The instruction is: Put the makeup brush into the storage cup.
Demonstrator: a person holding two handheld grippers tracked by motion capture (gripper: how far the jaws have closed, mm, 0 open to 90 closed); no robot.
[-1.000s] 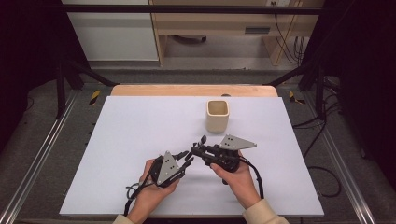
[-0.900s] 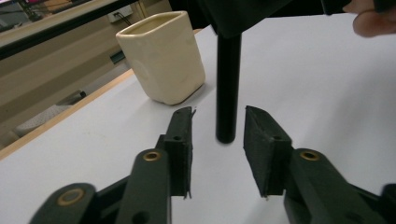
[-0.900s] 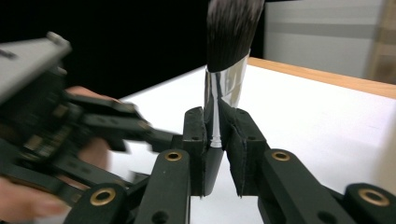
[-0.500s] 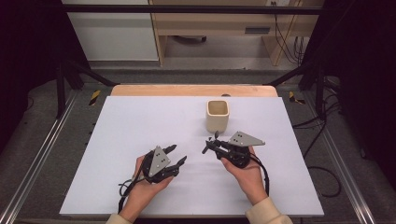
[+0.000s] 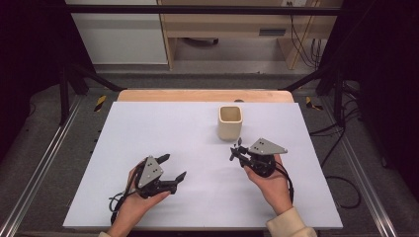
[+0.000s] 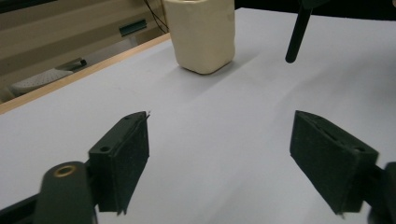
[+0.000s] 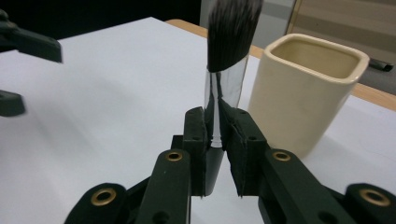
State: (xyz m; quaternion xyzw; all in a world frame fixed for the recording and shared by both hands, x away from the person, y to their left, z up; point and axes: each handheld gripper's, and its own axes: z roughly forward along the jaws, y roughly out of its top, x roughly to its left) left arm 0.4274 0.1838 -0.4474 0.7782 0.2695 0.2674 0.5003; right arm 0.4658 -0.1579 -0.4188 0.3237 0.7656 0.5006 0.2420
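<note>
The right gripper [image 5: 238,153] pinches a black-bristled, silver-ferruled makeup brush [image 7: 227,70] at five o'clock of the cream square ceramic cup [image 5: 230,122]. The left gripper [image 5: 174,167], just opened, is empty. The tilted brush could hit the rim and tip the cup.

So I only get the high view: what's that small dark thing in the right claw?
Observer: A brush, dark bristles above a shiny metal collar, clear in the right gripper view.
Operator: Is it properly gripped?
Observer: Yes, the right claw is shut on it, both pads pressing the collar's lower end.
Operator: And the left claw?
Observer: The left claw has just been opening; the left gripper view shows nothing between its pads.
</note>
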